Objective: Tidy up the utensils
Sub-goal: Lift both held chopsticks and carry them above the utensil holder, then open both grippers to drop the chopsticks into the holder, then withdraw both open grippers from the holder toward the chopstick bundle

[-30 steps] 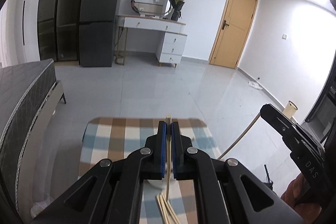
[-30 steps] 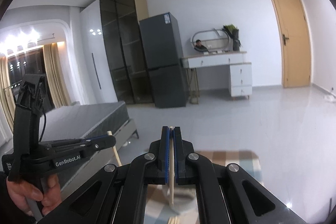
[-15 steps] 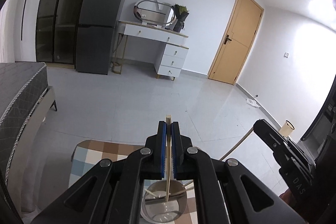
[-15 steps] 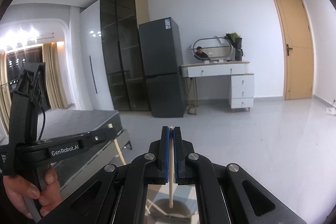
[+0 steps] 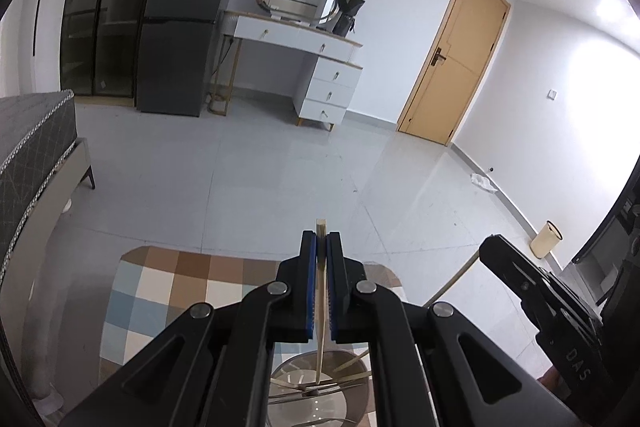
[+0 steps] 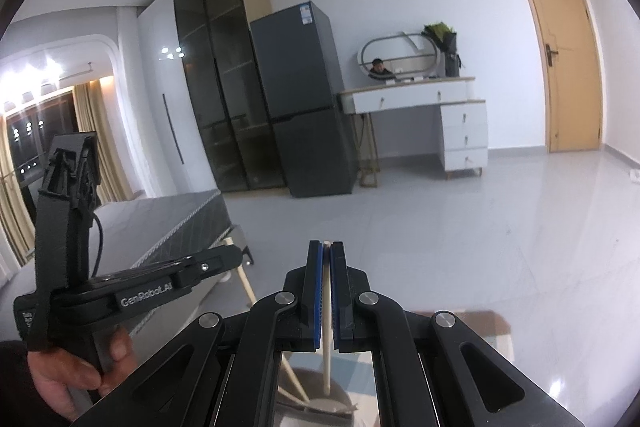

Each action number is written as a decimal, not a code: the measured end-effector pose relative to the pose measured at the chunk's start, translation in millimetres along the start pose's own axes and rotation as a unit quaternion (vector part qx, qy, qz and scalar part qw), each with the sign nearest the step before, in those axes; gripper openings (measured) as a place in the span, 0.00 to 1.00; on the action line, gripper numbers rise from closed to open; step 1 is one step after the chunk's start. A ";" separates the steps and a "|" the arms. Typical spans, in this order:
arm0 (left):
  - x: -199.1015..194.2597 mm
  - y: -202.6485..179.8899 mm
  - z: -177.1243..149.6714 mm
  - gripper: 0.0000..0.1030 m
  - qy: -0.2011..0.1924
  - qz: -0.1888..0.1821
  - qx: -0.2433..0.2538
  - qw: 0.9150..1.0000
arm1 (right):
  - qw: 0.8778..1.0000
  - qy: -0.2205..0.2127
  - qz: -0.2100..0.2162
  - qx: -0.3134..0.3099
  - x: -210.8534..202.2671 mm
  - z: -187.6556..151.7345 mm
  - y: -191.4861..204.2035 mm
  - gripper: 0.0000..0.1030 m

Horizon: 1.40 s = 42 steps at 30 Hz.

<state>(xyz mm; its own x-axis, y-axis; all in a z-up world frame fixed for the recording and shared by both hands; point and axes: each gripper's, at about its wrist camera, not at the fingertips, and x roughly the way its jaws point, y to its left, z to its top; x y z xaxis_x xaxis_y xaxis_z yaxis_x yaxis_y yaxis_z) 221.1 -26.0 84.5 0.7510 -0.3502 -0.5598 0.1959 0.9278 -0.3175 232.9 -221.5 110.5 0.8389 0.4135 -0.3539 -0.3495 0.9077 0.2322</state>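
Wooden chopstick [image 5: 320, 311] sits clamped between left gripper [image 5: 321, 247] jaws; right gripper [image 6: 326, 259] pinches another chopstick [image 6: 327, 347], glass [image 5: 316, 391] below both.

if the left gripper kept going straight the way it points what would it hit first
Probably the far part of the checked tablecloth, beyond the glass container under the left gripper and its chopstick; depth is unclear.

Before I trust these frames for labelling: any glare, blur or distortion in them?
Left wrist view: strong fisheye bending, white glare blown out on the right wall, black rim at the corners, chopstick sharp. Right wrist view: same bending, window lights flare at left, floor reflections, little blur.
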 end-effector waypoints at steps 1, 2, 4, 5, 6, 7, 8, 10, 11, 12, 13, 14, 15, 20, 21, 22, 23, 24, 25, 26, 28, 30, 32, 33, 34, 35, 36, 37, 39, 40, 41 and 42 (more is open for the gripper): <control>0.7 -0.4 -2.5 0.01 0.004 0.002 0.001 1.000 | 1.000 0.002 0.000 0.000 2.2 -0.5 -1.4 0.03; 0.6 -1.5 -2.4 0.01 0.007 0.003 0.002 1.000 | 1.000 0.005 0.000 0.000 3.3 -2.7 -1.9 0.03; 0.5 -3.5 -3.6 0.01 0.011 0.002 0.005 1.000 | 1.000 0.011 0.002 0.002 5.2 -8.0 -4.0 0.03; -0.3 -4.7 -4.4 0.01 0.014 -0.003 0.006 1.000 | 1.000 0.014 0.002 0.002 5.9 -10.5 -4.5 0.03; -0.6 -5.8 -5.0 0.01 0.017 -0.004 0.008 1.000 | 1.000 0.016 0.001 0.002 7.1 -12.4 -5.3 0.03; 0.2 -6.6 -4.1 0.01 0.020 -0.002 0.010 1.000 | 1.000 0.019 0.002 0.003 9.6 -11.8 -7.7 0.03; 0.9 -8.5 -2.4 0.01 0.024 0.000 0.013 1.000 | 1.000 0.023 0.003 0.004 9.7 -14.0 -7.9 0.03; 2.3 -10.6 -1.3 0.01 0.030 0.000 0.015 0.999 | 1.000 0.029 0.002 0.004 10.0 -16.7 -8.1 0.03; 3.6 -12.0 -0.8 0.01 0.038 0.001 0.017 0.999 | 0.999 0.032 0.002 0.003 9.6 -18.7 -8.1 0.03; 3.3 -12.6 -1.0 0.01 0.043 0.003 0.017 0.999 | 0.999 0.035 0.002 0.004 9.5 -19.8 -8.2 0.03; 2.7 -13.1 -1.0 0.01 0.048 0.007 0.017 0.999 | 0.999 0.038 0.003 0.004 9.9 -20.0 -8.6 0.03; 5.0 -13.0 0.5 0.01 0.051 0.007 0.016 0.999 | 0.999 0.039 0.004 0.004 8.7 -20.7 -8.4 0.03; 4.0 -13.4 0.5 0.01 0.055 0.006 0.014 0.998 | 0.999 0.040 0.003 0.003 7.4 -19.9 -7.7 0.03; 3.0 -22.1 -2.9 0.07 0.088 0.019 0.034 0.995 | 0.999 0.050 -0.002 0.004 3.9 -18.7 -6.6 0.06; -1.1 -24.0 -3.4 0.11 0.085 0.026 0.038 0.995 | 0.998 0.054 -0.002 0.008 2.6 -18.6 -7.6 0.06; -8.2 -27.0 -3.9 0.12 0.076 0.022 0.045 0.996 | 0.998 0.056 -0.003 0.013 1.5 -18.4 -9.6 0.06; -13.0 -28.5 -5.9 0.13 0.070 0.018 0.052 0.996 | 0.998 0.057 -0.004 0.017 -0.4 -18.8 -11.0 0.06; -19.3 -32.2 -6.2 0.18 0.066 0.019 0.059 0.996 | 0.998 0.061 -0.004 0.022 -2.2 -19.4 -12.7 0.06; -23.4 -33.4 -6.5 0.25 0.065 0.025 0.061 0.996 | 0.998 0.064 -0.003 0.025 -3.7 -20.8 -13.3 0.06; -25.9 -32.4 -6.7 0.29 0.064 0.028 0.059 0.996 | 0.997 0.067 -0.003 0.027 -5.3 -21.7 -13.6 0.06; -37.8 -30.3 -5.5 0.43 0.058 0.029 0.044 0.997 | 0.997 0.069 -0.010 0.030 -12.6 -24.0 -13.5 0.08; -46.3 -27.0 -5.5 0.46 0.054 0.035 0.035 0.997 | 0.997 0.069 -0.015 0.034 -19.2 -25.1 -14.2 0.12; -55.6 -25.2 -7.0 0.48 0.053 0.043 0.028 0.997 | 0.997 0.062 -0.020 0.038 -32.0 -25.3 -13.9 0.20; -60.9 -25.3 -7.8 0.49 0.051 0.046 0.026 0.997 | 0.997 0.060 -0.022 0.038 -36.7 -25.0 -13.9 0.23; -67.6 -26.3 -9.0 0.50 0.048 0.050 0.026 0.997 | 0.997 0.056 -0.025 0.040 -43.8 -25.0 -13.1 0.31; -71.9 -26.9 -10.4 0.50 0.046 0.055 0.027 0.997 | 0.997 0.053 -0.023 0.042 -50.9 -25.1 -11.8 0.37; -77.6 -28.3 -11.3 0.53 0.043 0.059 0.026 0.997 | 0.998 0.050 -0.024 0.042 -56.1 -26.3 -10.1 0.39; -84.3 -29.8 -12.5 0.58 0.039 0.061 0.025 0.997 | 0.998 0.045 -0.024 0.041 -63.3 -26.5 -7.9 0.43; -94.3 -31.7 -14.1 0.65 0.030 0.066 0.022 0.997 | 0.998 0.037 -0.023 0.042 -77.3 -27.7 -2.4 0.49; -101.8 -33.8 -16.1 0.67 0.023 0.069 0.021 0.997 | 0.998 0.035 -0.024 0.043 -82.5 -28.4 -0.2 0.54; -105.8 -34.4 -18.0 0.69 0.019 0.070 0.022 0.997 | 0.998 0.032 -0.025 0.044 -89.2 -29.4 2.5 0.58; -111.2 -36.6 -20.2 0.70 0.015 0.073 0.024 0.997 | 0.998 0.028 -0.023 0.045 -95.3 -30.5 5.4 0.60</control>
<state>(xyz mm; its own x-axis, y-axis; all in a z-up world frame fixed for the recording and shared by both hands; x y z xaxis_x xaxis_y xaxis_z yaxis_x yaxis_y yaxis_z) 117.6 -23.6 142.9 0.7553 -0.2137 -0.6196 0.1156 0.9740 -0.1950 138.4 -253.8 117.8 0.8276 0.3769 -0.4160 -0.2700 0.9170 0.2936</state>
